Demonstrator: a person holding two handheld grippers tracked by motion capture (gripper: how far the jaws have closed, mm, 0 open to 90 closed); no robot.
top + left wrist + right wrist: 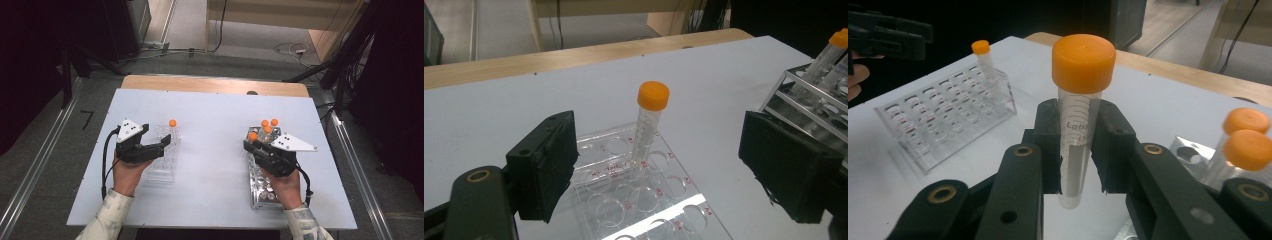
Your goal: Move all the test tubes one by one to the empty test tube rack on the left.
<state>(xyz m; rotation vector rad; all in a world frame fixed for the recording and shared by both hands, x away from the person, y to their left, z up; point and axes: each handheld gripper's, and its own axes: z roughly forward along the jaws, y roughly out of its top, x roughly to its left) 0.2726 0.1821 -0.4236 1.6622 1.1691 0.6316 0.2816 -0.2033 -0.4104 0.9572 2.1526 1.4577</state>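
A clear plastic rack (162,160) lies at the table's left, with one orange-capped tube (172,123) upright in a far hole. My left gripper (157,138) hovers over this rack, open; in the left gripper view its black pads (549,165) stand wide apart, with the tube (646,130) ahead between them, untouched. On the right, my right gripper (251,142) is shut on another orange-capped tube (1080,100), held upright by its clear body. It sits above the far end of a metal rack (260,192).
Several more orange-capped tubes (270,125) stand at the metal rack's far end, close beside the held tube. A wooden strip (215,85) edges the white table (215,115) at the back. Open white surface lies between the two racks.
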